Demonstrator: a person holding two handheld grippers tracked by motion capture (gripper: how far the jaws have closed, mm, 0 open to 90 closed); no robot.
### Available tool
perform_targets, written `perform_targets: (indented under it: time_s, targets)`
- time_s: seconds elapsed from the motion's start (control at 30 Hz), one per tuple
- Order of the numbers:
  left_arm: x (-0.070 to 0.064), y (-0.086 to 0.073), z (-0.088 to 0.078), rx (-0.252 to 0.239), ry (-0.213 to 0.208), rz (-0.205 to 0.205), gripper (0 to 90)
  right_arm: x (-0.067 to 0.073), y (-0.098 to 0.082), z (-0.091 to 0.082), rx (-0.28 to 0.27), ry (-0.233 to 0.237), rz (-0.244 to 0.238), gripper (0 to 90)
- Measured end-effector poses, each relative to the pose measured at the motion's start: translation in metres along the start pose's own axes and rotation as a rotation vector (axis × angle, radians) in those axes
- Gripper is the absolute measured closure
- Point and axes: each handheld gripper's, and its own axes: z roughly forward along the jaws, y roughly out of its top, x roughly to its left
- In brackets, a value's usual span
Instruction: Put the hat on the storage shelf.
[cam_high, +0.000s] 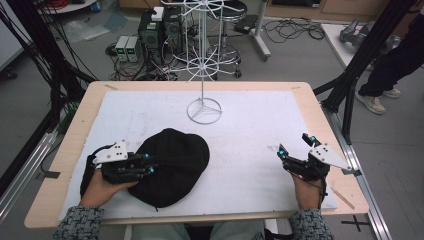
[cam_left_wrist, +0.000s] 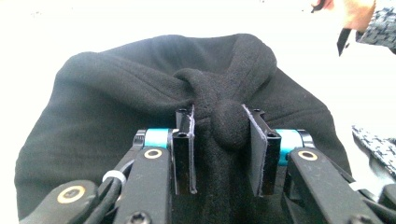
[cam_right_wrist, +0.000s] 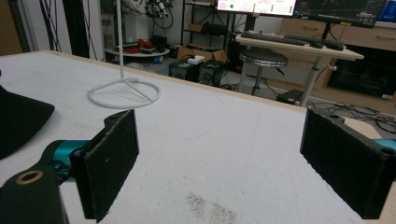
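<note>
one black hat (cam_high: 172, 165) lies left of centre on the counter (cam_high: 250, 145). left hand-held gripper (cam_high: 150, 163) has its jaws nearly closed on a hat fold. one white stand (cam_high: 204, 102) sits behind. right hand-held gripper (cam_high: 295, 145) is wide open, empty.

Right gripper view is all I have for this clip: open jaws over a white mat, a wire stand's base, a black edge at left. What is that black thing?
Observer: A black knit hat lying on the white mat, toward the person's left.
Operator: Is the left gripper near it?
Observer: The left gripper has a bunched fold of the hat between its jaws; the pads flank the fold, with a slight gap showing on one side.
Operator: How tall is the stand?
Observer: The white wire stand rises from its ring base to tiers of radiating arms, with nothing visibly hanging on them.
</note>
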Motion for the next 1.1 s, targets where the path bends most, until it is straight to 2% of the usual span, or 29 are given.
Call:
perform_targets:
  time_s: [0.27, 0.7, 0.93, 1.1]
  targets:
    - [-0.007, 0.011, 0.000, -0.069, 0.032, 0.071, 68.0, 0.000, 0.000, 0.000, 0.001, 0.000, -0.002, 10.7]
    - [-0.012, 0.028, 0.003, -0.155, 0.075, 0.130, 68.3, -0.006, -0.002, -0.005, -0.003, -0.016, 0.016, 10.7]
    - [-0.013, 0.038, 0.000, -0.184, 0.069, 0.157, 68.3, -0.006, -0.002, -0.004, -0.002, -0.012, 0.021, 10.6]
    - [-0.012, 0.050, -0.006, -0.238, 0.061, 0.173, 68.2, -0.007, -0.002, -0.004, 0.001, -0.014, 0.029, 10.7]
